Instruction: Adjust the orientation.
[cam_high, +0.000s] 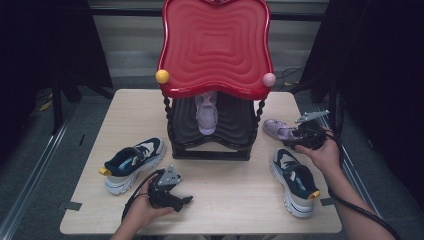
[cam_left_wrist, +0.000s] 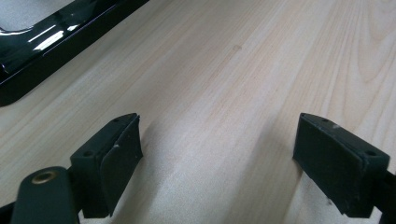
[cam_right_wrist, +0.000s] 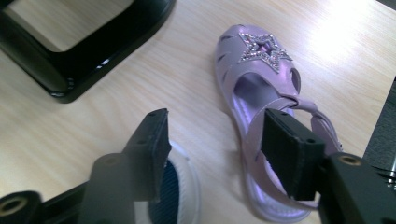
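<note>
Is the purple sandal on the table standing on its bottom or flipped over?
On its bottom. The purple sandal lies sole down on the table, its sparkly star and open straps facing up.

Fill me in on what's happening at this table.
A person is putting shoes on a two-tier red-topped rack. One lilac sandal already sits on its lower shelf. The right gripper reaches for the second lilac sandal on the table, jaws not gripping. The left gripper rests open. Two navy sneakers wait.

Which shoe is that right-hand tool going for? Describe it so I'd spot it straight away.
Start at the red and black shoe rack mid-table, then look right of its base. There lies a lilac sandal, beside the navy sneaker. Its glittery star sets it apart.
</note>
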